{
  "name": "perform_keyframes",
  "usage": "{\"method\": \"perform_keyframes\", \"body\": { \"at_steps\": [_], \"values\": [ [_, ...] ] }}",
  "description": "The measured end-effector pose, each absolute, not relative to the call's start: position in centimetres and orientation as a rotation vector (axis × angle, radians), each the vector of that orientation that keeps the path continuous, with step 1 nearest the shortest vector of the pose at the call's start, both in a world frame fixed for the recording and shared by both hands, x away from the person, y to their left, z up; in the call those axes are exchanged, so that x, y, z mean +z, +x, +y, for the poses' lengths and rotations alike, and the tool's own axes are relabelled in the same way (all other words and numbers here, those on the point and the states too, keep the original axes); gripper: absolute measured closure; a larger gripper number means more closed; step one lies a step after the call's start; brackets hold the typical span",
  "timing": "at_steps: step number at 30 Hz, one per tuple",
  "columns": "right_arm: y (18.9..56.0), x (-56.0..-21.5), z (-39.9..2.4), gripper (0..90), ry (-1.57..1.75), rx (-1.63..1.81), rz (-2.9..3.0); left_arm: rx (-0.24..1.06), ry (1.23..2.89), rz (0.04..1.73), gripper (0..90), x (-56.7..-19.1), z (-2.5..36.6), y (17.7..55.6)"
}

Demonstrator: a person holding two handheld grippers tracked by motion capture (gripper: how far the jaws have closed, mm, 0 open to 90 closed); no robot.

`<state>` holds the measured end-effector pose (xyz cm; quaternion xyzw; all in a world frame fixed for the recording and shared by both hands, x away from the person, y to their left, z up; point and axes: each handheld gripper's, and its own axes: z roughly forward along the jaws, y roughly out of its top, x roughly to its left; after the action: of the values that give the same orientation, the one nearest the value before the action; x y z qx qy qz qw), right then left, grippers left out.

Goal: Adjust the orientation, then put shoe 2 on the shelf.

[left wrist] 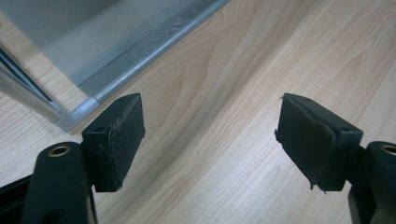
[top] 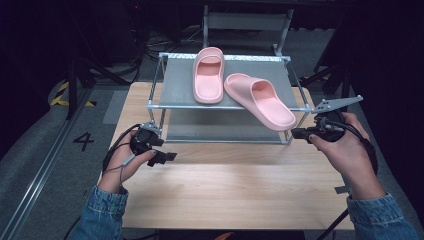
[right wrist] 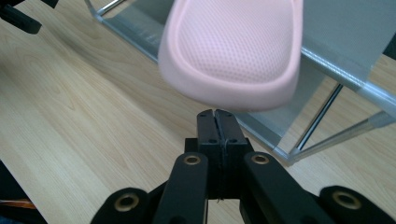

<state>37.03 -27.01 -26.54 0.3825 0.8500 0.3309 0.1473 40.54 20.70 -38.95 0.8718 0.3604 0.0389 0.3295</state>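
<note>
While the slanted pink slipper (top: 260,100) lies on the upper shelf of the rack (top: 170,82) at the centre right of the high view, its heel juts past the shelf's front rail towards the lower right, and that overhang is what the step turns on. In the right gripper view the heel (right wrist: 229,51) hangs in the upper middle of the frame, just above the right gripper (right wrist: 217,113), whose jaws are pressed together with nothing between them. Pressed flat like that, the tips seem best used as a blunt pusher: a good move, I judge, meets the thick rim of the heel squarely and low, so the sole slides back along the shelf and does not tip or swing off the edge. A glancing touch could spin it into the second slipper (top: 209,74), which stands straight just beside it at upper centre. At the lower left of the high view the left gripper (top: 167,157) rests over the wooden table (top: 225,190), jaws spread wide and empty, well apart from both slippers.
</note>
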Motion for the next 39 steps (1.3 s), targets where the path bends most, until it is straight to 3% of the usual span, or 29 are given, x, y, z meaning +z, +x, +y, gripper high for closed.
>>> {"method": "perform_keyframes", "body": {
  "at_steps": [23,39],
  "values": [
    [37.5,-25.6,-19.2,90.0,0.892,0.958,2.612,0.091,2.280,0.926,24.0,-38.9,20.3,41.1],
    [40.7,-26.1,-15.6,90.0,0.844,0.986,2.623,0.103,2.274,0.965,24.0,-39.0,21.9,39.9]
  ]
}}
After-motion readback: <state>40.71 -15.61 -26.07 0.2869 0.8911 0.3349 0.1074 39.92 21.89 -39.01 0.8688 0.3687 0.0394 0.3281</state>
